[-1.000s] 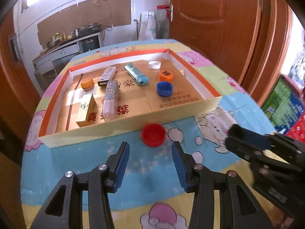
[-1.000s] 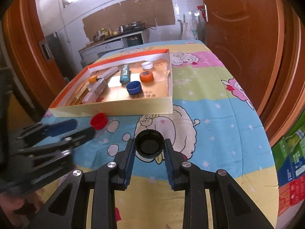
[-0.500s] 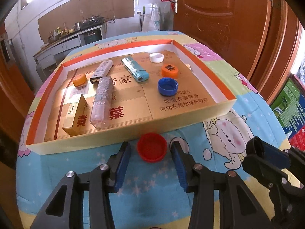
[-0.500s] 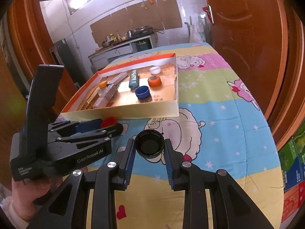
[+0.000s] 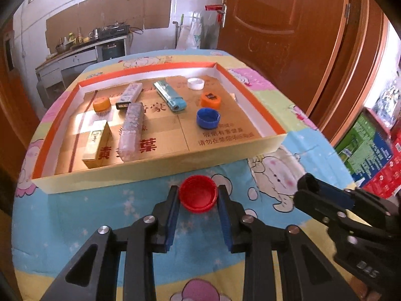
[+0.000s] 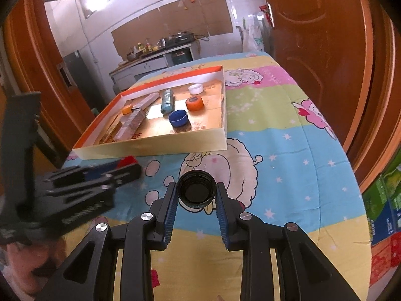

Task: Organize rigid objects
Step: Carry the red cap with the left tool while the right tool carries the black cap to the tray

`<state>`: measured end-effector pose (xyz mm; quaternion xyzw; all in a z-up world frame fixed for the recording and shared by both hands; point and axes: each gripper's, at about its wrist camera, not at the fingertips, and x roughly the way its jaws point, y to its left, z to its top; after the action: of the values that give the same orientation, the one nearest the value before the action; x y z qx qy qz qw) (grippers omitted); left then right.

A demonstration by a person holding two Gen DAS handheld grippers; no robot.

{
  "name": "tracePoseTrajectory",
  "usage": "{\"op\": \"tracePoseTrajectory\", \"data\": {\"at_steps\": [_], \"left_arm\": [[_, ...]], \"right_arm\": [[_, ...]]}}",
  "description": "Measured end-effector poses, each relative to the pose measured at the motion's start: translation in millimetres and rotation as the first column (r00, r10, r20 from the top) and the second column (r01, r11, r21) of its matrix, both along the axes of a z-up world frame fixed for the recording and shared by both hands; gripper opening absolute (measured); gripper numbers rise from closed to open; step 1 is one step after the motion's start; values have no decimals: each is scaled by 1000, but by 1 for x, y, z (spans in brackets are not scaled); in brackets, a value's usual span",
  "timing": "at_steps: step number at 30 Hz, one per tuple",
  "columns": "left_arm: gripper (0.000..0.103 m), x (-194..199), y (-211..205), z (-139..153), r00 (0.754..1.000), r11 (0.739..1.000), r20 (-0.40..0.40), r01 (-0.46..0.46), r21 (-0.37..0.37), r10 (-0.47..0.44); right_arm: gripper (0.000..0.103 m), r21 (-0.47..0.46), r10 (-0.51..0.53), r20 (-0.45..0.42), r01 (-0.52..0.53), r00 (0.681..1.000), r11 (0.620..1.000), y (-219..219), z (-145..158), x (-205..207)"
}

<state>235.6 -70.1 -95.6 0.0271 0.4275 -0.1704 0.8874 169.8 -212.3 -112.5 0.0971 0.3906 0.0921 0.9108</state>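
Just outside the near wall of the cardboard tray (image 5: 160, 173), my left gripper (image 5: 198, 198) is closing on a red cap (image 5: 198, 197) between its pads; nearby my right gripper (image 6: 196, 193) clamps a black cap (image 6: 196, 192).

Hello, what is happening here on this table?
A person is sorting small items into a shallow cardboard tray. The left gripper is closing around a red cap on the tablecloth just before the tray. The right gripper holds a black cap. Other caps and small boxes already lie in the tray.
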Motion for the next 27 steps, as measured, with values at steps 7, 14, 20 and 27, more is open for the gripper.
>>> {"op": "tracePoseTrajectory", "data": {"at_steps": [7,14,20,27], "left_arm": [[30,-15,26,30,998,999,59,-13,-36,15],[30,-18,62,60,989,998,132,-56,-41,61],[30,-14,82,77,981,996,173,-80,-40,86],[30,0,91,96,966,995,239,-96,-40,103]], "right_arm": [[30,-65,2,17,-1,1000,998,16,7,-3],[30,-129,16,72,-7,997,992,33,33,-2],[30,-184,34,132,-9,991,983,44,62,3],[30,-208,67,185,-27,980,978,54,93,17]]}}
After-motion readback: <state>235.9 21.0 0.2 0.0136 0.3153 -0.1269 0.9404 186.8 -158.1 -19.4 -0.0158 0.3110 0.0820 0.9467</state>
